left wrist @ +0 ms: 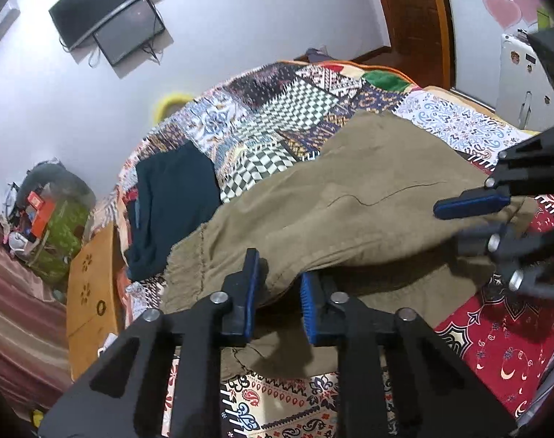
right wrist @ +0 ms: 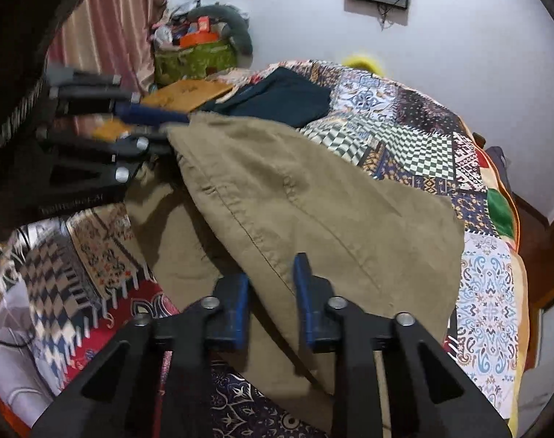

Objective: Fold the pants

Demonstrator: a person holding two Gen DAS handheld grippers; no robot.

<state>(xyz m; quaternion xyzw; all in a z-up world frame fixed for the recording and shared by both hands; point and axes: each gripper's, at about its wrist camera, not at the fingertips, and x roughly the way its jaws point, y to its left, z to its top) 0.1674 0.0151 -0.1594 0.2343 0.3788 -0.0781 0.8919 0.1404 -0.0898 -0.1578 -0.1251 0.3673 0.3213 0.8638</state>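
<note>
Khaki pants (left wrist: 331, 215) lie across a patchwork quilt (left wrist: 284, 116) on the bed, with the near part doubled over onto the rest. My left gripper (left wrist: 279, 292) is open with a raised fold of the pants' edge between its blue pads. My right gripper (right wrist: 271, 292) is open too, astride the stitched seam of the pants (right wrist: 313, 204). Each gripper shows in the other's view: the right one (left wrist: 485, 219) at the pants' right end, the left one (right wrist: 149, 127) at the waist end.
A folded dark navy garment (left wrist: 174, 200) lies on the quilt beyond the pants. A wooden bed board (left wrist: 91, 284) and a green basket of clutter (left wrist: 58, 233) stand at the left. A wall TV (left wrist: 112, 11) hangs behind the bed.
</note>
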